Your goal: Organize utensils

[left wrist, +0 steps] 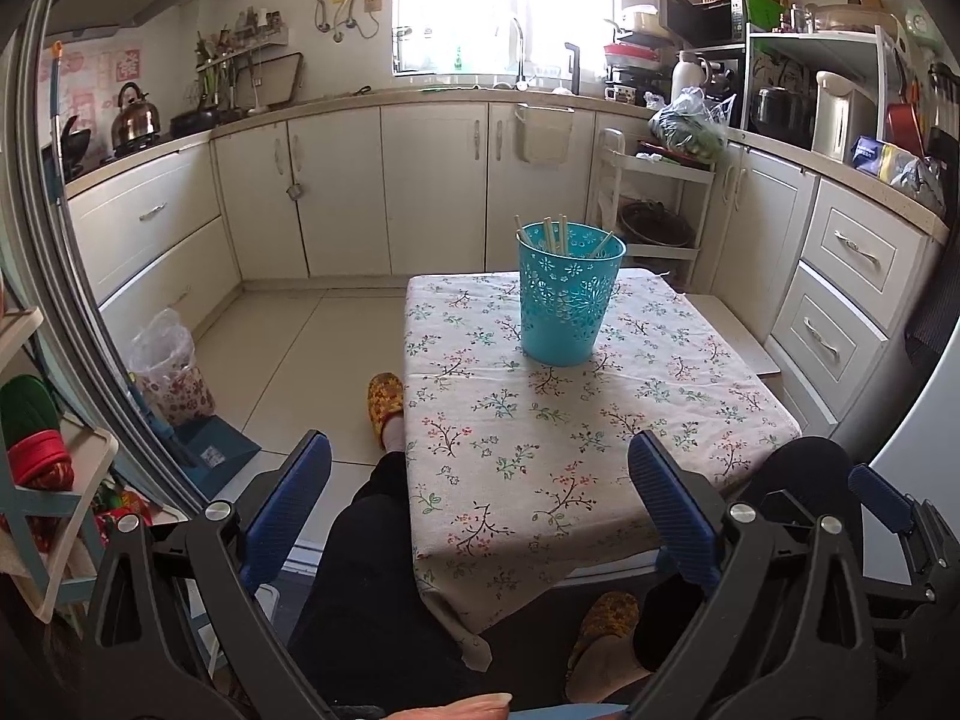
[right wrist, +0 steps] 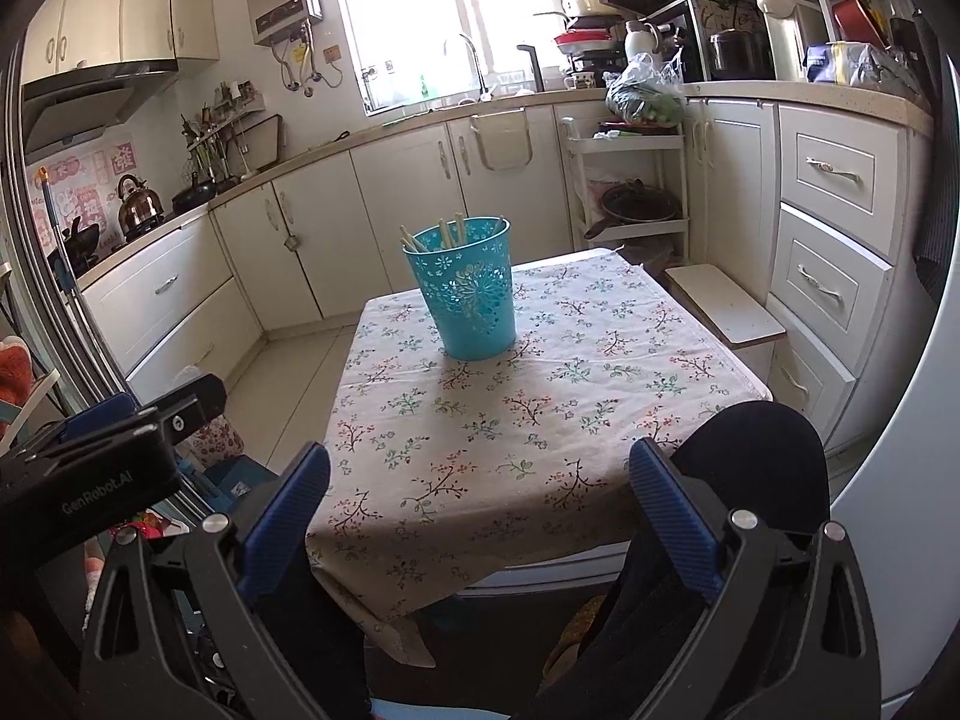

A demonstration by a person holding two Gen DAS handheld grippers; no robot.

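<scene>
From the left wrist view, the left hand-held gripper (left wrist: 480,498) is hovering low over the near edge of the table (left wrist: 690,420), its blue fingers (left wrist: 288,504) standing spread wide with nothing between them. A teal bin (left wrist: 567,300) is sitting upright on the flowered cloth toward the far side of the table, and several chopsticks (left wrist: 558,234) are leaning inside it, their tips poking above the rim. A person's dark-clad legs are showing beside and under the table, with a yellow slipper (left wrist: 384,402) resting on the floor. From the right wrist view, the right hand-held gripper (right wrist: 480,498) is likewise hanging spread and empty before the table (right wrist: 600,372), well apart from the bin (right wrist: 471,294), where the chopsticks (right wrist: 450,231) are standing. The other gripper's body is showing at the left edge.
</scene>
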